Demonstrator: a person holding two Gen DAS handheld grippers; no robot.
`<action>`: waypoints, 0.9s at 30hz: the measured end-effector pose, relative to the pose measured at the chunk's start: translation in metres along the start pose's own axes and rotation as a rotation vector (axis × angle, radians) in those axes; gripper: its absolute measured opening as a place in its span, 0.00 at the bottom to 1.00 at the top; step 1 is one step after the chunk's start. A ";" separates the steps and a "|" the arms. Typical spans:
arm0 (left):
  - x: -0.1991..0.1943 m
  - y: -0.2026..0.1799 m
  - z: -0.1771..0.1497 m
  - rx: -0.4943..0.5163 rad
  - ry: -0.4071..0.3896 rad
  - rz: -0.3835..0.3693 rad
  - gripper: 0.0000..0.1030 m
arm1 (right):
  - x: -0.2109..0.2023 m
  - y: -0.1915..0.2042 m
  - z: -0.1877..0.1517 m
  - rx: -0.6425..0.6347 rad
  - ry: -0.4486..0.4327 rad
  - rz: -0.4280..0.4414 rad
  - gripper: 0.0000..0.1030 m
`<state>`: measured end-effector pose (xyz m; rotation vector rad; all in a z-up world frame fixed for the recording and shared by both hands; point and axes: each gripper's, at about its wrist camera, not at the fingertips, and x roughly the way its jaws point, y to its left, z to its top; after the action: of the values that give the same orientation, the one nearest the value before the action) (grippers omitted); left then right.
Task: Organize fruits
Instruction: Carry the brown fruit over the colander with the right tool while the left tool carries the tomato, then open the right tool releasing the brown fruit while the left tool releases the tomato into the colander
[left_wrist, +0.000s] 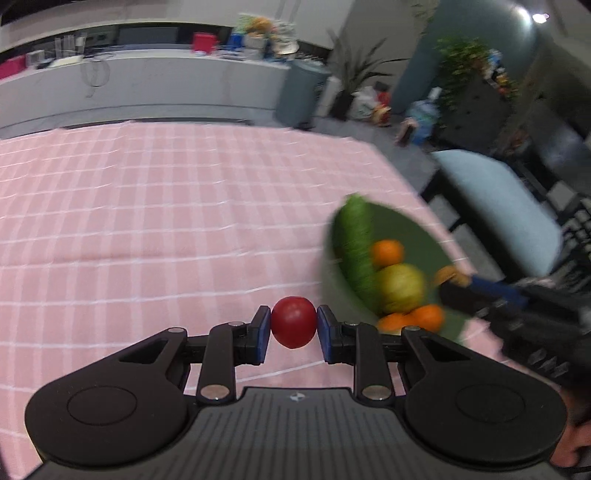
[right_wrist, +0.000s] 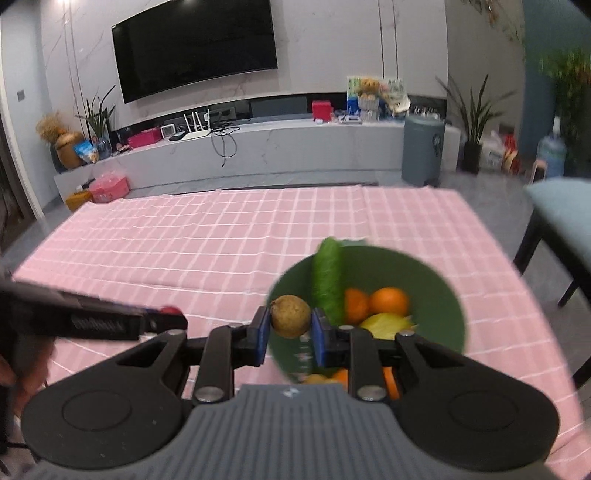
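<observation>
My left gripper (left_wrist: 294, 329) is shut on a red tomato (left_wrist: 294, 322), held above the pink checked cloth (left_wrist: 147, 221) to the left of a green bowl (left_wrist: 413, 229). The bowl holds a cucumber (left_wrist: 356, 243), oranges (left_wrist: 387, 253) and a yellow-green fruit (left_wrist: 400, 288). My right gripper (right_wrist: 289, 325) is shut on a round brown fruit (right_wrist: 290, 315) over the near left rim of the bowl (right_wrist: 443, 310). That brown fruit (left_wrist: 452, 276) also shows at the bowl's right edge in the left wrist view. The left gripper (right_wrist: 162, 317) with its tomato (right_wrist: 170, 310) appears at the left of the right wrist view.
The pink cloth (right_wrist: 184, 236) covers the table, with open cloth left of and behind the bowl. A light blue chair (left_wrist: 502, 199) stands off the table's right edge. A grey bin (right_wrist: 423, 151), a long low cabinet and potted plants are far behind.
</observation>
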<state>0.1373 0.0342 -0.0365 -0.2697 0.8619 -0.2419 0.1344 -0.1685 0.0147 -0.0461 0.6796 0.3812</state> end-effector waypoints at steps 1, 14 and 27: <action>0.002 -0.007 0.004 -0.001 0.001 -0.030 0.29 | -0.002 -0.004 -0.001 -0.015 0.000 -0.011 0.20; 0.074 -0.069 0.019 0.072 0.125 -0.108 0.29 | 0.041 -0.053 -0.018 -0.057 0.146 -0.099 0.20; 0.080 -0.069 0.016 0.086 0.150 -0.065 0.54 | 0.048 -0.050 -0.023 -0.079 0.169 -0.092 0.29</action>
<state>0.1930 -0.0536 -0.0611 -0.2010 0.9894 -0.3622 0.1727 -0.2031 -0.0375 -0.1860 0.8265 0.3183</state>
